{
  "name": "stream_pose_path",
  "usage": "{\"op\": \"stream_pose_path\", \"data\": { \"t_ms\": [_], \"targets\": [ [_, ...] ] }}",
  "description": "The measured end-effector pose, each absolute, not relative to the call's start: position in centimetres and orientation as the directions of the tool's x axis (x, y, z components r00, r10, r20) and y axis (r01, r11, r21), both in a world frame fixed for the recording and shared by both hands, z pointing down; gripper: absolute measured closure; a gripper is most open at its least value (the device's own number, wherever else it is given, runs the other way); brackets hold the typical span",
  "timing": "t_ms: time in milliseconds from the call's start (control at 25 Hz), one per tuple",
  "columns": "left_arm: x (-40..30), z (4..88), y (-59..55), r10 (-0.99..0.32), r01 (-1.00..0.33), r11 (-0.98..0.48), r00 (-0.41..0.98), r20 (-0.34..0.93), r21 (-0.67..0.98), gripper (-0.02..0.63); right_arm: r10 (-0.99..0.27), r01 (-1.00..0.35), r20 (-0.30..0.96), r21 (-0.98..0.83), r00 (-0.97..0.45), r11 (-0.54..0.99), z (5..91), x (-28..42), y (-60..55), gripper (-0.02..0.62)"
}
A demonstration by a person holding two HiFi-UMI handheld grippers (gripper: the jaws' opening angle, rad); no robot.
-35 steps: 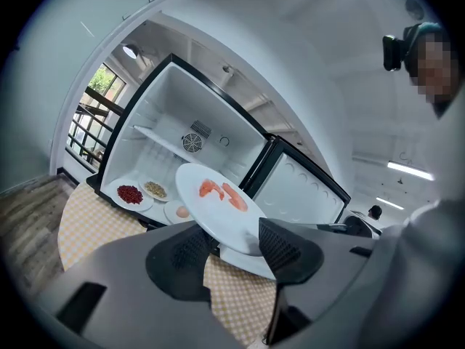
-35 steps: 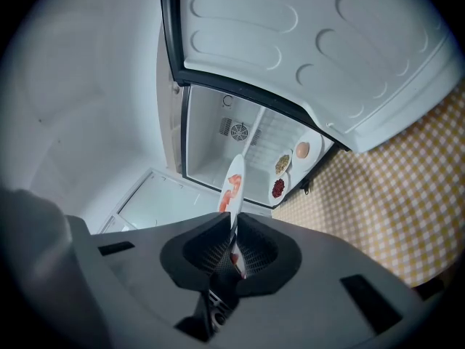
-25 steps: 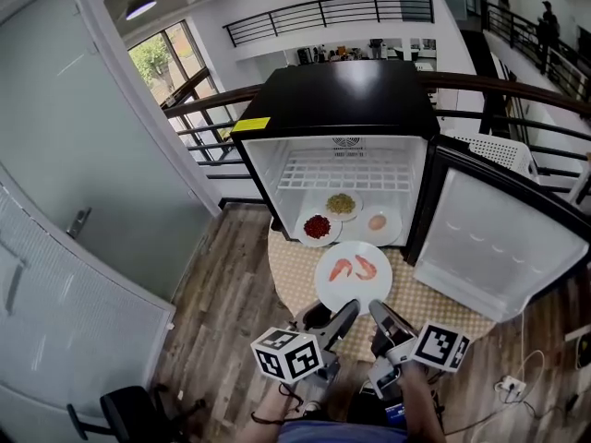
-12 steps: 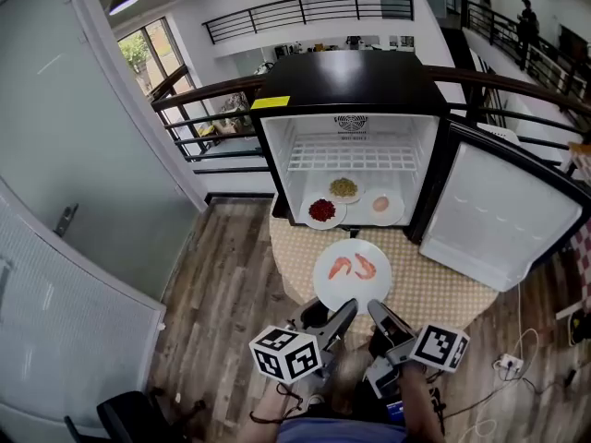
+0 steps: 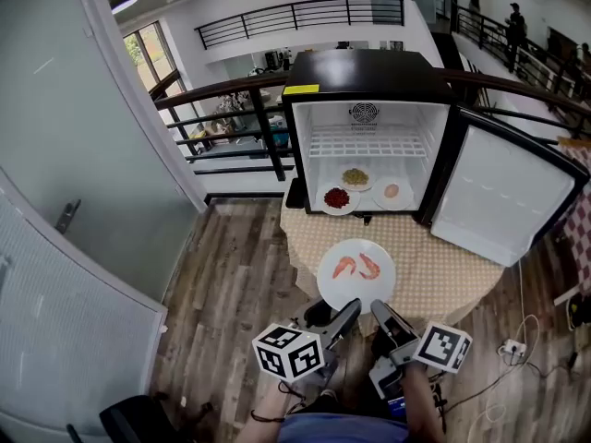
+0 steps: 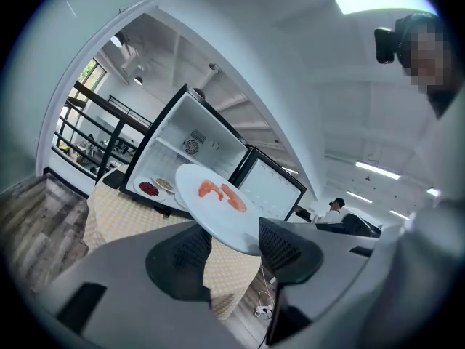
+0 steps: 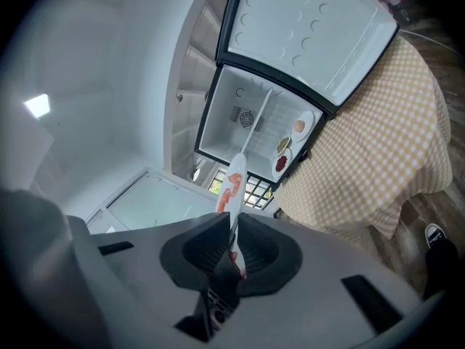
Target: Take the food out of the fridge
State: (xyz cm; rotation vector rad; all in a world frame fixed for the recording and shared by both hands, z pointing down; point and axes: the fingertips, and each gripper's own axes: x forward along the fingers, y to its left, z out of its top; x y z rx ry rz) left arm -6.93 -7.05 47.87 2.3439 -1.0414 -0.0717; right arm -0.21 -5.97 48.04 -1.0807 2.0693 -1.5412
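A white plate [image 5: 356, 277] with two shrimps [image 5: 357, 266] hangs over the near edge of the round checked table [image 5: 443, 270]. My right gripper [image 5: 380, 310] is shut on the plate's near rim; in the right gripper view the plate [image 7: 236, 177] runs edge-on between the pads. My left gripper [image 5: 347, 310] is beside it, jaws apart, with the plate's rim [image 6: 218, 209] over the gap. The black fridge [image 5: 369, 72] stands open on the table. On its floor are a plate of red food [image 5: 338, 198], one of yellow-green food [image 5: 355, 177] and one with a pink piece [image 5: 391, 191].
The fridge door [image 5: 499, 201] swings out to the right over the table. A glass wall [image 5: 83, 155] runs along the left and a dark railing [image 5: 231, 90] stands behind the table. A power strip and cables [image 5: 511, 347] lie on the wood floor at right.
Both grippers and the shrimp plate have drawn back from the fridge, which now looks smaller and farther off. The plate has come from over the table to its near edge.
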Motion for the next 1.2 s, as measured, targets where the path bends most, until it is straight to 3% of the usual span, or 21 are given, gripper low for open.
{"op": "stream_pose_path", "data": {
  "t_ms": [1200],
  "targets": [
    [-8.9, 47.4, 0.5, -0.608, -0.574, -0.638, 0.784, 0.122, 0.513, 0.394, -0.814, -0.463, 0.139, -0.869, -0.564, 0.173, 47.6, -2.2, 2.3, 0.552]
  ]
}}
